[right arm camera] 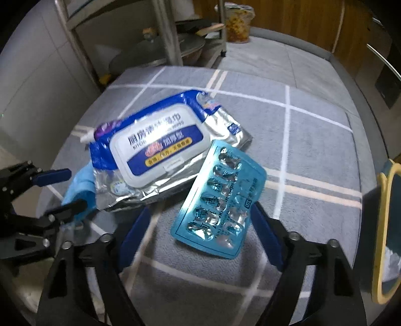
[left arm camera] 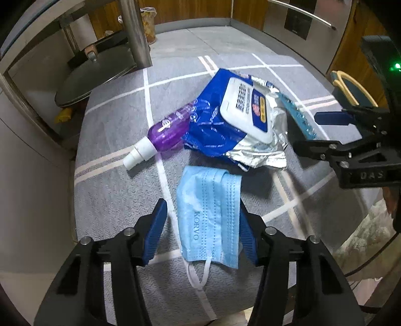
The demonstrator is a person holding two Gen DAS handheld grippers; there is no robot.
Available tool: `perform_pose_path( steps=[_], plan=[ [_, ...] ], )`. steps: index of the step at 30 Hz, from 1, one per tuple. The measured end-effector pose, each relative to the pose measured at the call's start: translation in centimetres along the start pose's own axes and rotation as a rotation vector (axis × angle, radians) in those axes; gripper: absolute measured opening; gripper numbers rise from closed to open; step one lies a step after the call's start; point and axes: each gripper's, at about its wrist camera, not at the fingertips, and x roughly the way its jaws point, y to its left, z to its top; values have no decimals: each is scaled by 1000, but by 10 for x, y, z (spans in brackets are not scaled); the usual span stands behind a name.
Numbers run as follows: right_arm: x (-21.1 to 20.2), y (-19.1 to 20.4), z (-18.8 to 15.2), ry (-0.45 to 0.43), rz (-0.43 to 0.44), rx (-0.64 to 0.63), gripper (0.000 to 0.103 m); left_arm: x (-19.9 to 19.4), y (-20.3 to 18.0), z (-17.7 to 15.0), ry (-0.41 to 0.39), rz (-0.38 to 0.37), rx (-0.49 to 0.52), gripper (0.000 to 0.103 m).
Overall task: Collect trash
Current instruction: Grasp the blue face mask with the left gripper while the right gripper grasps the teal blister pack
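Observation:
A light blue face mask (left arm camera: 208, 215) lies on the round table's grey cloth (left arm camera: 112, 195), between the fingers of my left gripper (left arm camera: 201, 230). The left pad stands clear of the mask, so this gripper is open. A teal blister pack (right arm camera: 218, 200) leans on a blue and silver wet-wipes pack (right arm camera: 160, 150) and sits between the open fingers of my right gripper (right arm camera: 200, 213). A purple bottle (left arm camera: 168, 130) with a white cap lies left of the wipes pack (left arm camera: 225, 120). In the left wrist view the right gripper (left arm camera: 323, 133) straddles the blister pack (left arm camera: 298, 117). In the right wrist view the left gripper (right arm camera: 65, 191) straddles the mask (right arm camera: 80, 185).
A metal rack (left arm camera: 100, 72) holding a pan lid stands beyond the table's left edge. A yellow-rimmed container (right arm camera: 386, 225) stands off the table's right side. A bag (right arm camera: 238, 22) sits on the floor by wooden panelling. A steel door with a bar handle (left arm camera: 300, 15) is at the far right.

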Motion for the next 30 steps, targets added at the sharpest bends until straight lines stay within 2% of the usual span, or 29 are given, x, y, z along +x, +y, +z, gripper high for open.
perform_pose_path(
  steps=[3,5,6,10,13,14,20,26,30],
  plan=[
    [7,1,-2,12,-25,-23,65,4,-2,-1,7,13,13,51],
    [6,1,-2,9,-36,-36,61,7,-3,-1,23,13,19,35],
    [4,0,-2,5,-32,-37,56,9,-4,-1,26,10,20,33],
    [-7,-3,-6,-19,-30,-28,48,7,-8,-2,25,16,34,24],
    [-19,-7,-10,-53,-46,-22,34,3,-10,-4,27,13,29,15],
    [-24,-9,-11,-64,-46,-17,28,1,-10,-4,24,11,24,13],
    [-48,-30,-19,-105,-35,54,9,-23,-10,1,-39,25,-22,10],
    [-68,-47,-27,-144,-17,109,9,-55,-11,10,-139,17,-75,10],
    [-84,-51,-32,-177,-16,119,9,-73,-17,16,-200,18,-69,10]
  ],
)
